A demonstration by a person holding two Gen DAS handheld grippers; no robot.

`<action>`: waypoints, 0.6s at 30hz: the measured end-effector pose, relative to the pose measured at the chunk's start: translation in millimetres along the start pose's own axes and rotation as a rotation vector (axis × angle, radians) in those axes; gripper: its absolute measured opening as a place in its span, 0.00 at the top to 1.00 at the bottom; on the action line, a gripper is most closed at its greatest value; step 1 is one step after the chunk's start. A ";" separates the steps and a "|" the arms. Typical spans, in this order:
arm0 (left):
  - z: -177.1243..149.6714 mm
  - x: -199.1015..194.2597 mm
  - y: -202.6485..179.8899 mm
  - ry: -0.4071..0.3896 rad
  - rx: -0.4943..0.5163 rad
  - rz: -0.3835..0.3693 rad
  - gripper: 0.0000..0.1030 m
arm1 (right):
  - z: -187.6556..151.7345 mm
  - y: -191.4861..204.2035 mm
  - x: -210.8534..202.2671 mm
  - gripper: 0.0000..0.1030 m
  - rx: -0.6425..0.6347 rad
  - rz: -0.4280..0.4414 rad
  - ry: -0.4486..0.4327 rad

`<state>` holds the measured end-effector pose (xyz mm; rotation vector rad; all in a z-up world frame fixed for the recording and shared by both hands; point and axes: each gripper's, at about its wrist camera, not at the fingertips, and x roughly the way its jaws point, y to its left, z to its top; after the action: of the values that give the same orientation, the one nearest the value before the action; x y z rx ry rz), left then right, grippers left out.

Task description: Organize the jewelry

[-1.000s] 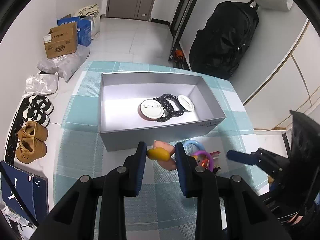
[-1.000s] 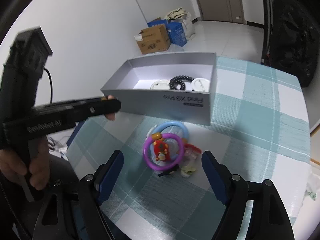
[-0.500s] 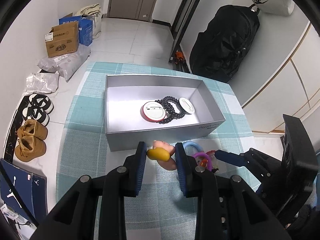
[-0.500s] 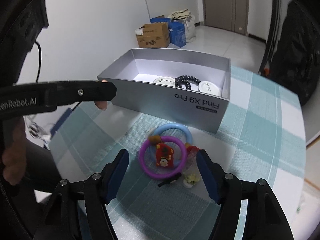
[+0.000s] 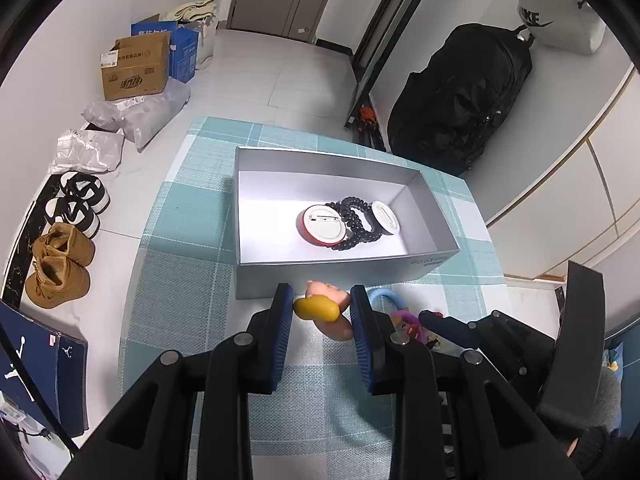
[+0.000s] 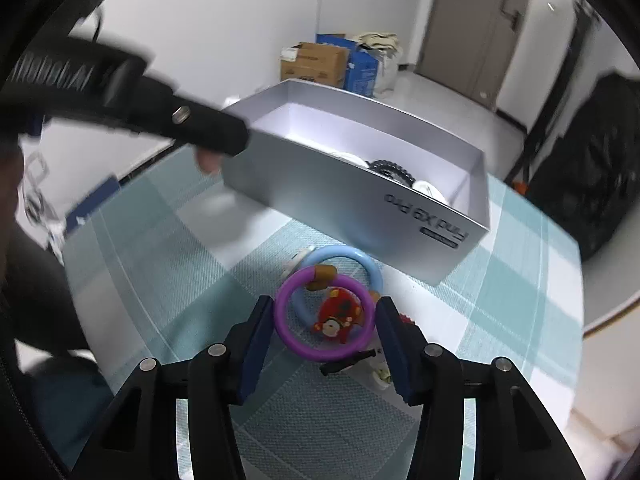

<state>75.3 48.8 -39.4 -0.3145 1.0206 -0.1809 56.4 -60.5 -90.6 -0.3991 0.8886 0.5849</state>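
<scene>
purple ring with red charm between tool fingers.

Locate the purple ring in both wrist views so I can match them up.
Left wrist: purple ring low, right of centre, mostly hidden behind the left gripper's right finger.
Right wrist: purple ring bottom centre, between the right gripper's fingers.
Shared landmark: silver box.

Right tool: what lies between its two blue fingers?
In the right wrist view, the purple ring with its red charm lies between the right tool's fingers; contact is unclear.
</scene>
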 end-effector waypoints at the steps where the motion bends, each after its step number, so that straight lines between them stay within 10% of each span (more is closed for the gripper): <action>1: -0.1 0.1 -0.1 0.000 0.000 0.000 0.77 | -0.3 -2.9 -0.2 0.54 0.017 0.009 -0.002; 2: 0.1 0.2 -0.5 0.000 0.001 0.001 0.77 | 0.4 -5.2 -1.9 0.78 0.027 0.021 -0.009; 18: 0.1 3.4 -2.5 0.014 0.006 -0.001 0.77 | 3.5 -49.1 -23.8 0.85 0.244 0.234 -0.050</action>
<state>77.2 45.4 -41.2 -0.3084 1.0333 -0.1874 77.6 -104.0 -65.0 -0.0596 0.9527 0.6891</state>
